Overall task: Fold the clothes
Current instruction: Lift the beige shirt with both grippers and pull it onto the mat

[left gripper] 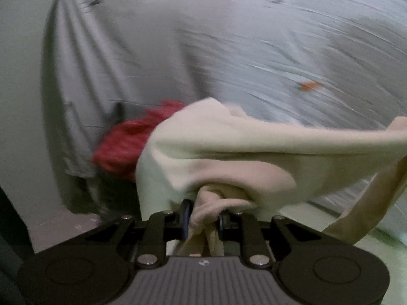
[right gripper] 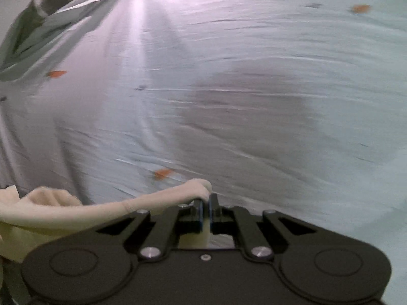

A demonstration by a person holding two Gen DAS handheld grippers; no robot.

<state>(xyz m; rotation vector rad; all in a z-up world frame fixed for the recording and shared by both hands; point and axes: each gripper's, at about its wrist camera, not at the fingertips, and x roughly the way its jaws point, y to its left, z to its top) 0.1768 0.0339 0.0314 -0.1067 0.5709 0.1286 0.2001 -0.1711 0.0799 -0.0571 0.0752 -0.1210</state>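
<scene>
Grey sheet [right gripper: 254, 76] bare; your left gripper [left gripper: 203, 216] and right gripper [right gripper: 205, 203] each pinch the cream garment [left gripper: 229, 147]. No fold made.

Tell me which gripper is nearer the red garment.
Left. The left gripper, clamped on the cream garment, has the red garment just ahead; the right gripper's view doesn't show it.

Motion blur smears the sheet [left gripper: 254, 50] and its orange marks. A red cloth [left gripper: 122, 147] lies half hidden behind the cream garment [left gripper: 229, 147], itself cut off at the right edge. Left gripper fingertips are buried in bunched fabric.
</scene>
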